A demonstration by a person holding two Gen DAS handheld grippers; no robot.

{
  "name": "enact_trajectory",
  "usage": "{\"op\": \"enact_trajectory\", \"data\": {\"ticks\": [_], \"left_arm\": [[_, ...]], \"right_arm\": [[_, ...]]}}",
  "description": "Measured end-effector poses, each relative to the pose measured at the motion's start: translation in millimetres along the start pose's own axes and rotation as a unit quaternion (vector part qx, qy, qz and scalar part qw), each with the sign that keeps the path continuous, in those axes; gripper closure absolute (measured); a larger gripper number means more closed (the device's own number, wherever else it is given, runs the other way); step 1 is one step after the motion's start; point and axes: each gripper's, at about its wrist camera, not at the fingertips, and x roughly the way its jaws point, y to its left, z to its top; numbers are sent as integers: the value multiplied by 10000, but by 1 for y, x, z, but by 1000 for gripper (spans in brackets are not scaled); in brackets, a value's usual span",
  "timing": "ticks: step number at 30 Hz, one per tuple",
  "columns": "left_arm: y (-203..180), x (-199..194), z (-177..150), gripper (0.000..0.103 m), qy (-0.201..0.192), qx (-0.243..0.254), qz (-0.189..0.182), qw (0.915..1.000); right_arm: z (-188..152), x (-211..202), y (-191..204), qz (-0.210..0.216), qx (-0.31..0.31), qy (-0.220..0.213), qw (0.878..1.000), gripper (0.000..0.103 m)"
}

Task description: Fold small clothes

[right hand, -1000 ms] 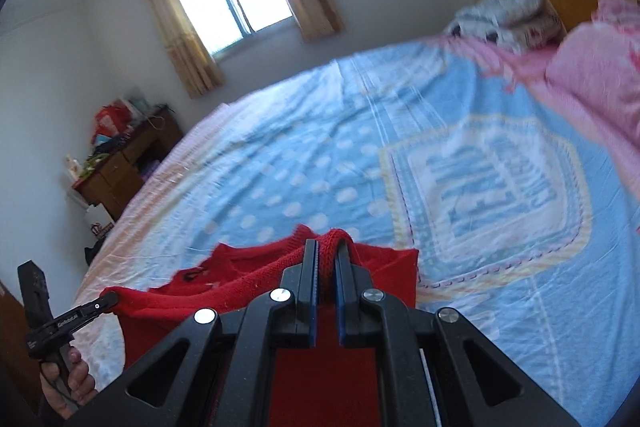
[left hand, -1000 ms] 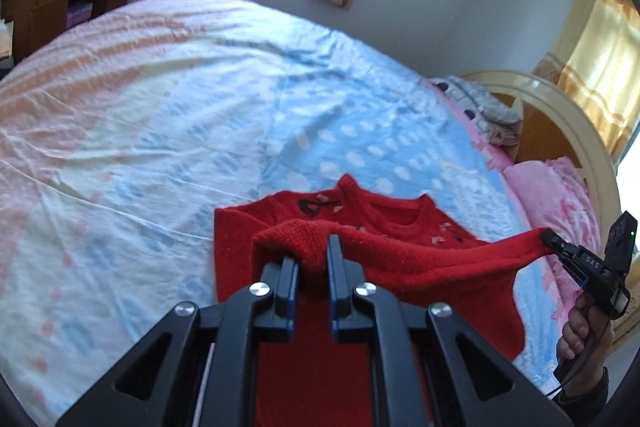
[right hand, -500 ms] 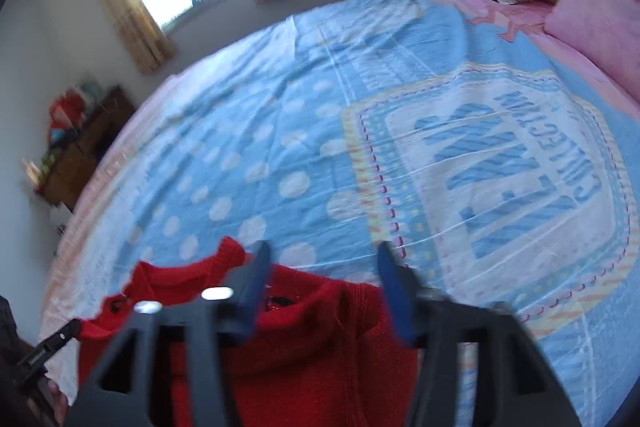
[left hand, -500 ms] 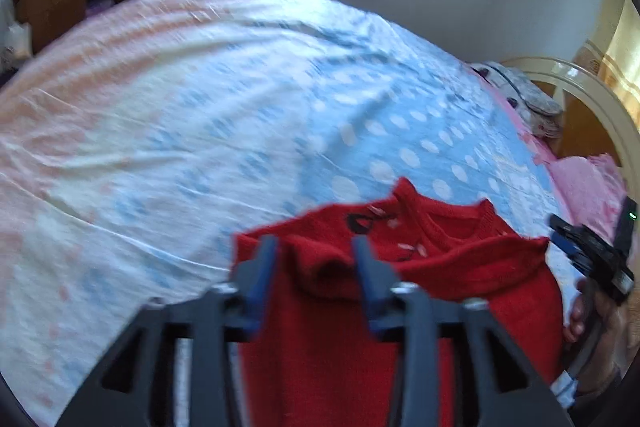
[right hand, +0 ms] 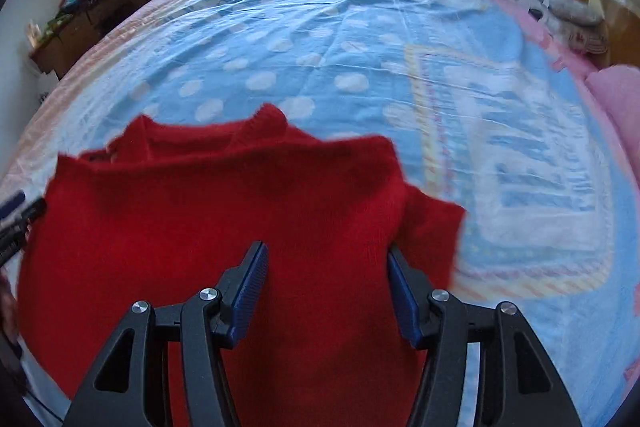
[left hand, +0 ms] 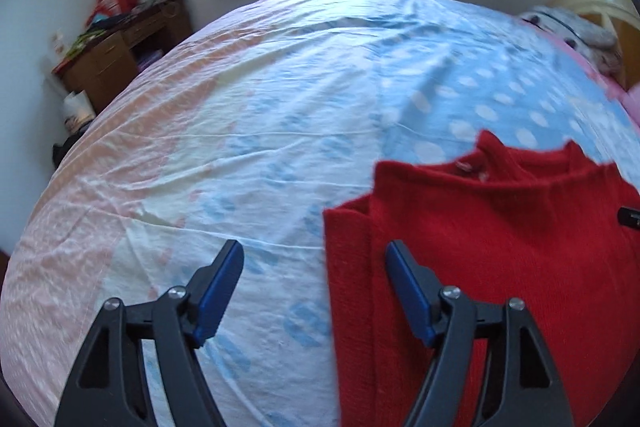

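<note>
A small red knit sweater (left hand: 500,247) lies folded on the bed, its bottom half laid up over the chest, neckline at the far side; it also shows in the right wrist view (right hand: 224,211). My left gripper (left hand: 316,267) is open and empty, above the sweater's left edge and the sheet. My right gripper (right hand: 326,271) is open and empty, just above the sweater's right half. The left gripper's tip (right hand: 16,211) shows at the left edge of the right wrist view. The right gripper's tip (left hand: 630,217) shows at the right edge of the left wrist view.
The bed sheet (left hand: 280,99) is blue with white dots and pink at the left. A wooden desk (left hand: 120,47) with clutter stands at the far left. Folded grey clothes (right hand: 560,7) and a pink pillow (right hand: 616,95) lie by the headboard at the right.
Both grippers held the sweater's lower edge up, carried it forward over the chest, then opened and let it go. The sweater now lies folded; both grippers have drawn back a little.
</note>
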Motion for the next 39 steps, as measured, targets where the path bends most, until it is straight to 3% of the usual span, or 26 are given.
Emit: {"op": "enact_trajectory", "data": {"ticks": [4,6,10,16,23,24,26,29,32,39], "left_arm": [[19,-16,-16,27,50,-190,-90,9998],[27,-29,-29,26,4,-157,-62,9999],[39,-50,-59,26,66,-148,-224,9996],[29,-74,-91,26,-1,-124,-480,9988],[6,-64,-106,23,-35,41,-242,9997],[6,-65,-107,22,-46,13,-217,9998],[9,-68,-109,22,-55,-60,-228,9997],[11,-70,-111,22,-67,-80,-197,9998],[10,-71,-116,18,-102,-61,-152,9998],[20,-70,-124,5,-172,-160,-215,9995]], "right_arm": [[4,4,-21,102,654,-60,9978,44],[-7,-7,-23,332,678,-142,9970,44],[-43,-42,-30,400,540,-396,9970,44],[-108,-94,-53,554,768,-738,9928,44],[-137,-79,-63,658,1001,-600,9910,44],[-140,-79,-64,668,1022,-618,9906,47],[-146,-79,-64,886,1037,-655,9885,78],[-153,-85,-56,808,862,-695,9906,98],[-161,-92,-52,482,722,-814,9929,99],[-172,-87,-53,427,669,-759,9940,99]]}}
